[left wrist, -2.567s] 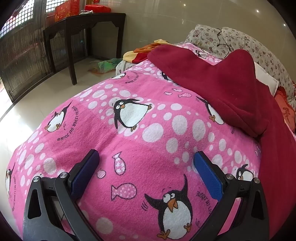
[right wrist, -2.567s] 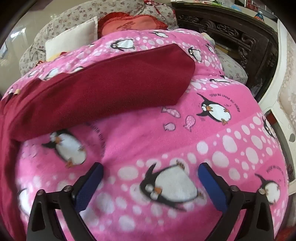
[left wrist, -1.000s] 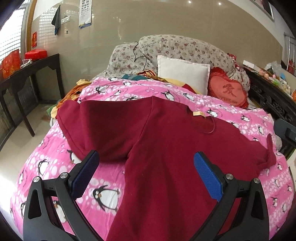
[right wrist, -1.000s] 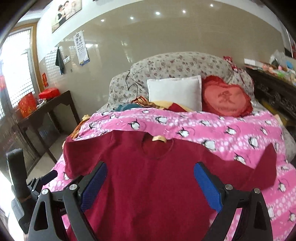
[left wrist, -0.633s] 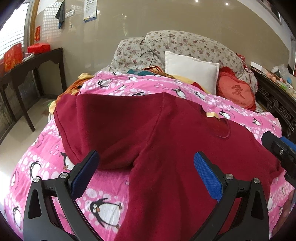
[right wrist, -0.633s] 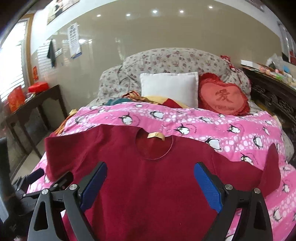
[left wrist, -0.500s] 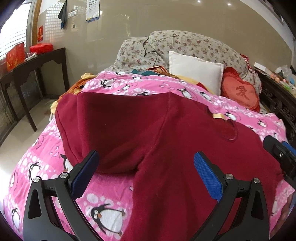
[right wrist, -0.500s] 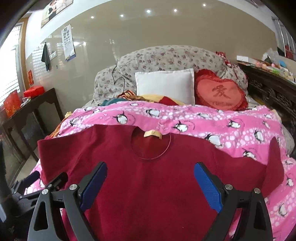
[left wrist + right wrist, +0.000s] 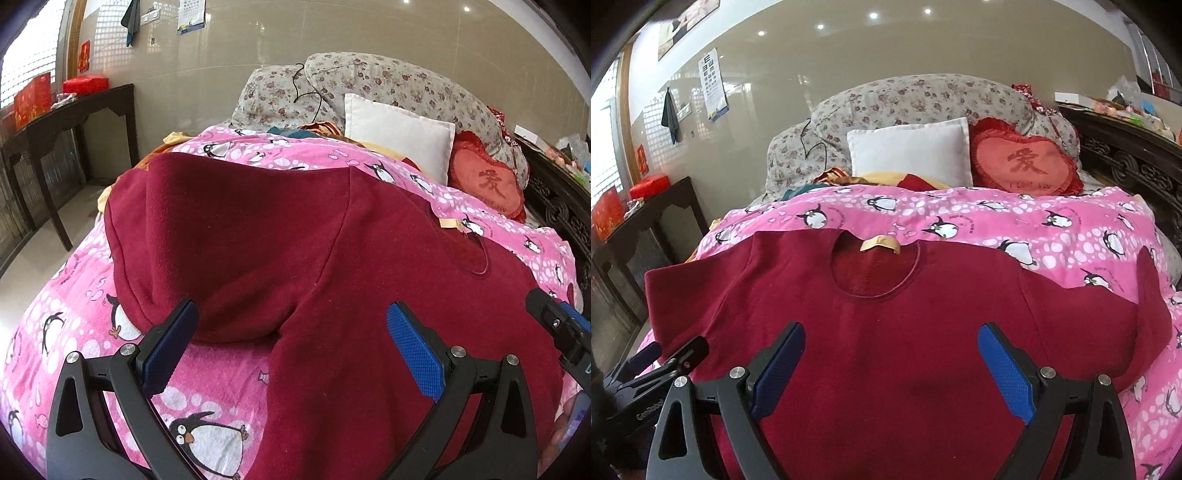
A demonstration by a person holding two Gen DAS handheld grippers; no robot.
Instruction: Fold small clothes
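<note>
A dark red long-sleeved shirt (image 9: 923,332) lies spread flat, front up, on a pink penguin blanket (image 9: 997,218), its round neck with a tan label (image 9: 881,243) toward the pillows. In the left wrist view the shirt (image 9: 332,258) shows its left sleeve nearest. My left gripper (image 9: 291,347) is open and empty above the sleeve and armpit. My right gripper (image 9: 890,369) is open and empty above the chest. The left gripper also shows at the lower left of the right wrist view (image 9: 665,362). The right gripper shows at the right edge of the left wrist view (image 9: 557,328).
A white pillow (image 9: 908,155), a red heart cushion (image 9: 1027,162) and floral pillows (image 9: 923,99) sit at the bed's head with loose clothes (image 9: 886,181). A dark side table (image 9: 66,114) stands left. A carved dark bed frame (image 9: 1126,162) runs along the right.
Both grippers rose from close above the blanket to a view over the whole shirt, then moved slightly forward toward it. Both stayed open and empty.
</note>
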